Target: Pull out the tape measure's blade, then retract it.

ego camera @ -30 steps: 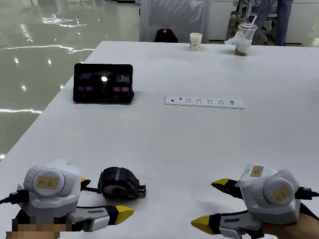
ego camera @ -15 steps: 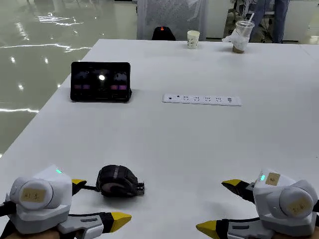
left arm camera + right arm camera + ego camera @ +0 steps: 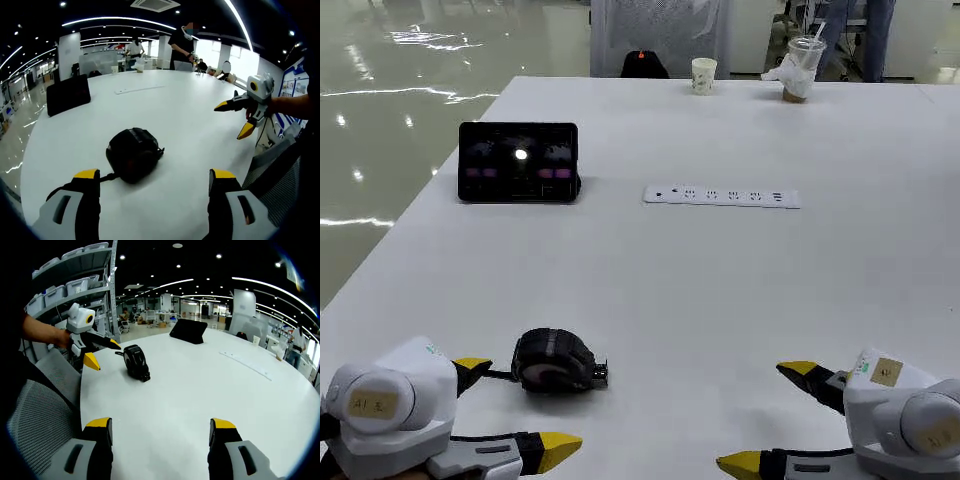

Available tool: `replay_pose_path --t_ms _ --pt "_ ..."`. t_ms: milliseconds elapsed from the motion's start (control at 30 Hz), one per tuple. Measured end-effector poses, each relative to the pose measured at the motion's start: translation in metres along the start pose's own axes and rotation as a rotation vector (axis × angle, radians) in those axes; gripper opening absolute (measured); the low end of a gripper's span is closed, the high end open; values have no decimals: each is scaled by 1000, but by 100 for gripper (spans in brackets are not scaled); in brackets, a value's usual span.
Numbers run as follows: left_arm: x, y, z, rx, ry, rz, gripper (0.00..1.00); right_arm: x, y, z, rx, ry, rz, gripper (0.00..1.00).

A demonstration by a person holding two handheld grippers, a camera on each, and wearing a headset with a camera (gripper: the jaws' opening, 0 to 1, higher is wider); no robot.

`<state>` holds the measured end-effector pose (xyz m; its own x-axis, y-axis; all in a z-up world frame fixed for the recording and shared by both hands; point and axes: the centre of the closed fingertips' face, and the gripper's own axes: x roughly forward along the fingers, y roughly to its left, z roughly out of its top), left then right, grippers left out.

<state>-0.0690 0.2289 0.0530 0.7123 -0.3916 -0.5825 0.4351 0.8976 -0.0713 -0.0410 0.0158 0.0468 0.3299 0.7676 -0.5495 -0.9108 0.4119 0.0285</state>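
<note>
A black tape measure (image 3: 556, 361) rests on the white table (image 3: 720, 280), near the person's edge. Just left of the tape measure is the left gripper (image 3: 518, 403), with its jaws wide apart and holding nothing. The thin strap of the tape measure reaches toward one yellow tip. Well to the right of the tape measure, the right gripper (image 3: 765, 416) is spread too, with nothing between its jaws. Far behind the tape measure are a dark tablet (image 3: 518, 162) and a power strip (image 3: 721, 196).

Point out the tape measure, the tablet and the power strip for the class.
tape measure (image 3: 555, 361), head view, middle of its black case.
tablet (image 3: 518, 162), head view, middle of its dark screen.
power strip (image 3: 722, 196), head view, middle of its white top face.
</note>
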Motion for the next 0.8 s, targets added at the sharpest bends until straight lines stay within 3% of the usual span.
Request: replay_pose_path --t_ms 800 --pt "-13 -6 3 48 -42 -3 98 -10 8 0 0 -48 -18 94"
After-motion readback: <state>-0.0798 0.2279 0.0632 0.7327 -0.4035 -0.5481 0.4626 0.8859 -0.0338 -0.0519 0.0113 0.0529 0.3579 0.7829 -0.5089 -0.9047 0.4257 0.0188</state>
